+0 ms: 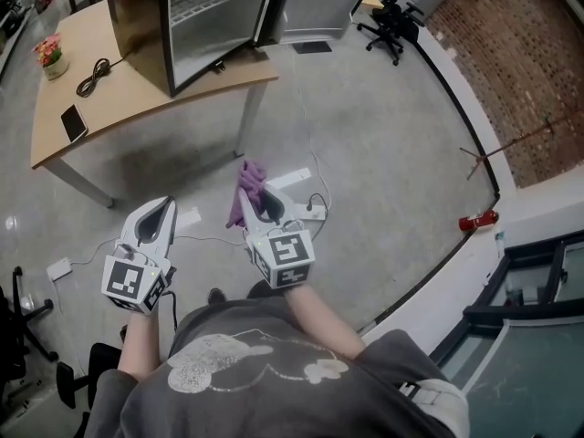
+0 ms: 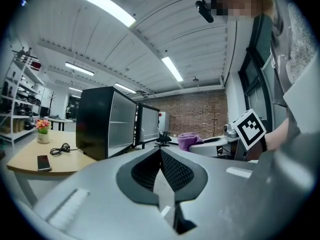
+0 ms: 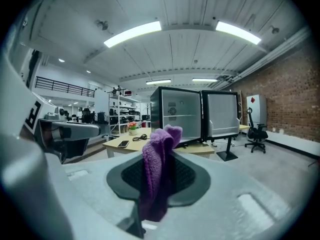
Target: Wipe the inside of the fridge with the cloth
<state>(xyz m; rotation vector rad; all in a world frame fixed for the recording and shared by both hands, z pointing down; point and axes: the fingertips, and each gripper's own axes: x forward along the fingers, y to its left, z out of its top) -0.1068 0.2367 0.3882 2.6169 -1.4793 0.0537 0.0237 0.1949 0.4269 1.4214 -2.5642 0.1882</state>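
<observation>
A small black fridge (image 1: 196,16) stands on a wooden table (image 1: 109,99) far ahead, its door (image 1: 315,3) swung open to the right and pale shelves showing inside. My right gripper (image 1: 255,203) is shut on a purple cloth (image 1: 248,185), which sticks up past the fingertips; in the right gripper view the cloth (image 3: 156,159) hangs folded between the pads, with the fridge (image 3: 177,116) well beyond. My left gripper (image 1: 161,210) is shut with nothing in it, level with the right one and to its left. Both are held over the floor, well short of the table.
On the table lie a phone (image 1: 73,123), a coiled black cable (image 1: 93,76) and a flower pot (image 1: 50,55). A white power strip (image 1: 306,210) and cords lie on the concrete floor. An office chair (image 1: 392,16) stands beyond the fridge; a red extinguisher (image 1: 476,220) lies at the right wall.
</observation>
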